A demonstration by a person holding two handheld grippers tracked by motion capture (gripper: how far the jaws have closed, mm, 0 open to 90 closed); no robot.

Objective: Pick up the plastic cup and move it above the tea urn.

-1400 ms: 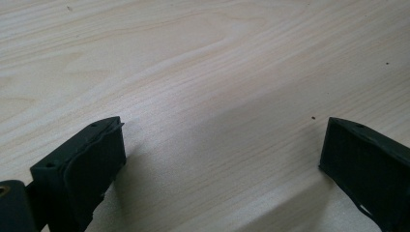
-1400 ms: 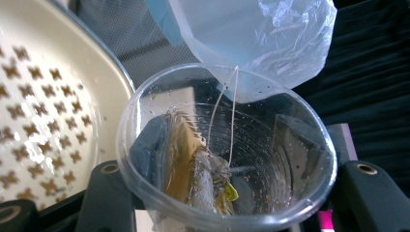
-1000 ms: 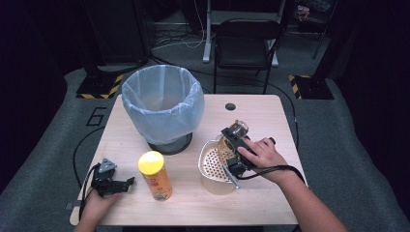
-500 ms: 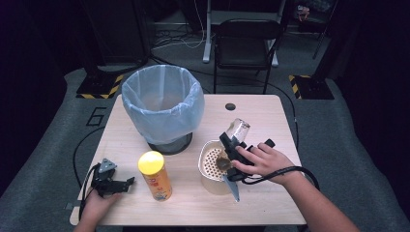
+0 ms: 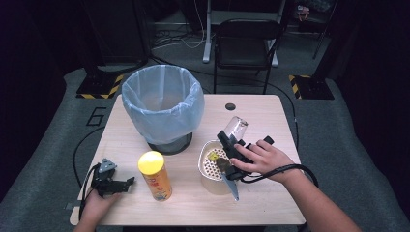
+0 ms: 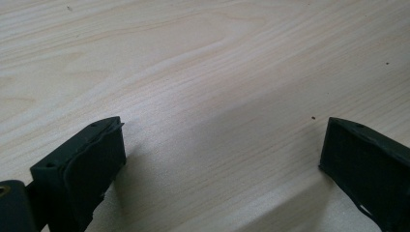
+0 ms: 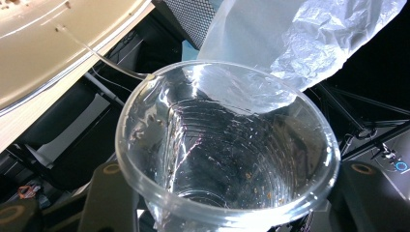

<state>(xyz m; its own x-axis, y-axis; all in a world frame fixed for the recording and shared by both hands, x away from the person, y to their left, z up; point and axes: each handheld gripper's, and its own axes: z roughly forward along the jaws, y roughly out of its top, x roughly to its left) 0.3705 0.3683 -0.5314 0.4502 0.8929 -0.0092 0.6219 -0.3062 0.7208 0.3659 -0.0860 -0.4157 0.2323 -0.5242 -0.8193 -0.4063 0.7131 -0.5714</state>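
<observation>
Clear plastic cup (image 7: 227, 145) sits clamped between the right gripper's (image 5: 231, 140) jaws, tipped above the beige strainer bowl (image 5: 207, 178); only crumbs cling inside, so emptying looks done and binning in the lined trash can (image 5: 163, 104) remains. The right hand (image 5: 261, 157) is angled over the bowl. The left gripper (image 5: 112, 182) rests on the counter (image 5: 270, 203), jaws wide and empty.

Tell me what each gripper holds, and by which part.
The right gripper clamps a clear plastic cup by its lower body. The left gripper holds nothing, jaws open.

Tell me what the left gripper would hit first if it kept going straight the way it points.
Probably the yellow can: the left gripper lies low on the table, fingers pointing toward it, though depth is uncertain.
</observation>
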